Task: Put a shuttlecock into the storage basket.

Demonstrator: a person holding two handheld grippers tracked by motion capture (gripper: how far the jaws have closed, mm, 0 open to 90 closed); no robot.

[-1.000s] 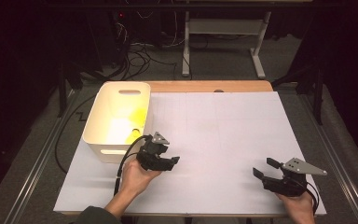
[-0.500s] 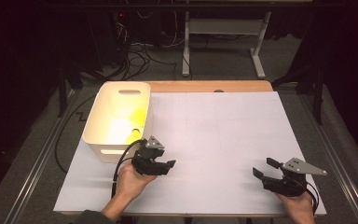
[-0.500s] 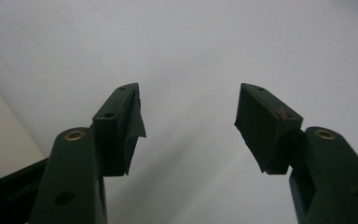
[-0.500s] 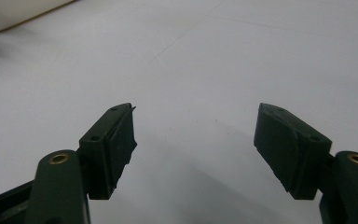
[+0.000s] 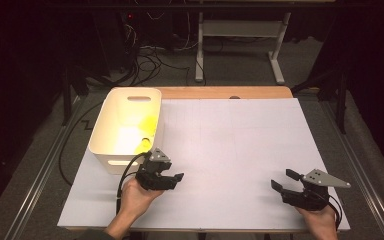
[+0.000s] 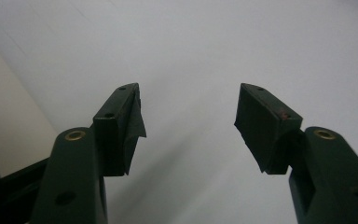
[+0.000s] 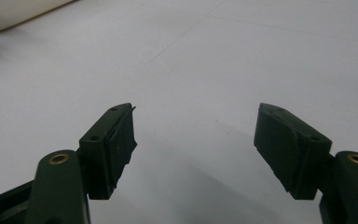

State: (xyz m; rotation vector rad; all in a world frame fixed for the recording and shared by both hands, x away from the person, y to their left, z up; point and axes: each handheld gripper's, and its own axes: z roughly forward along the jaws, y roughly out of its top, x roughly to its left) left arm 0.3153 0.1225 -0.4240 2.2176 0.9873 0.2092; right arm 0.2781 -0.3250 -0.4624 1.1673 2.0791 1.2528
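Both grippers empty, jaws spread wide. Left gripper (image 5: 172, 178) low over the white sheet (image 5: 230, 150), just beside the near wall of the bin (image 5: 111, 162); a yellow thing (image 5: 142, 145) lies inside it. Right gripper (image 5: 285, 181) well apart at the sheet's near right. Judged step: hands-off pause, thing in bin. Next move likely a reach into the bin.
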